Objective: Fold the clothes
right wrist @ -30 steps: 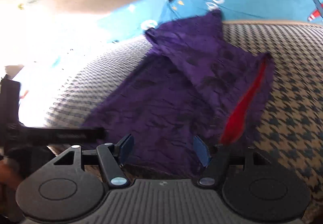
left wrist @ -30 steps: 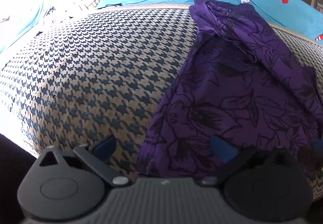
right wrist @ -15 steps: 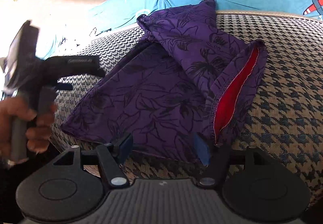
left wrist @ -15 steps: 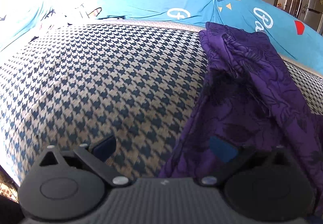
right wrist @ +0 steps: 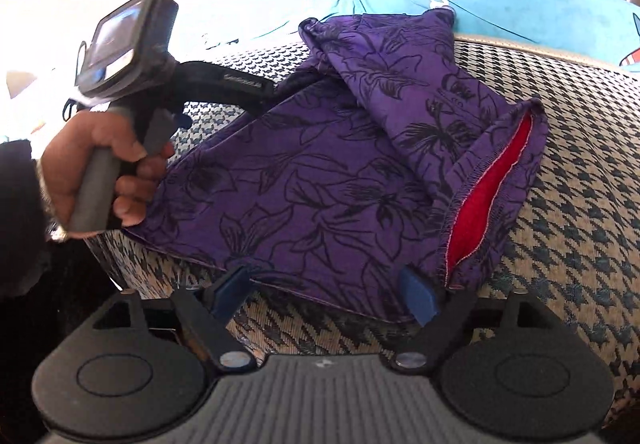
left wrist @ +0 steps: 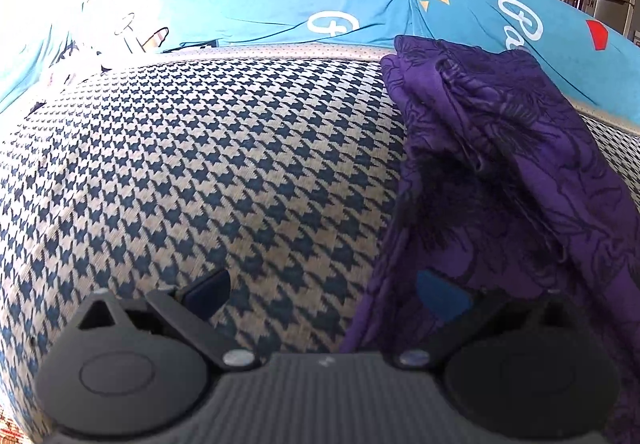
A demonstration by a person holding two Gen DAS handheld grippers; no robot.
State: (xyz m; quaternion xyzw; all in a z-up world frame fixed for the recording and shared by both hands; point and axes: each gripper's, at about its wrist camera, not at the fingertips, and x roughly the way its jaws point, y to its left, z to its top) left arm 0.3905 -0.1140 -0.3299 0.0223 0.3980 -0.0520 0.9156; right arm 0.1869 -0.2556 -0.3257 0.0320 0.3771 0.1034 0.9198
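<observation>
Two grippers work one purple floral garment (right wrist: 320,180) on a houndstooth cushion (left wrist: 200,164): the right gripper (right wrist: 326,294), jaws opening, straddles its near hem (red lining showing), the left gripper (left wrist: 324,292) spread wide at its edge, a blue sheet (left wrist: 280,4) beyond.

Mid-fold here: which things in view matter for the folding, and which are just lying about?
Job:
purple floral garment
right gripper, jaws opening, garment edge between them
left gripper, open

Lying about:
houndstooth cushion, just the work surface
blue printed cover
</observation>
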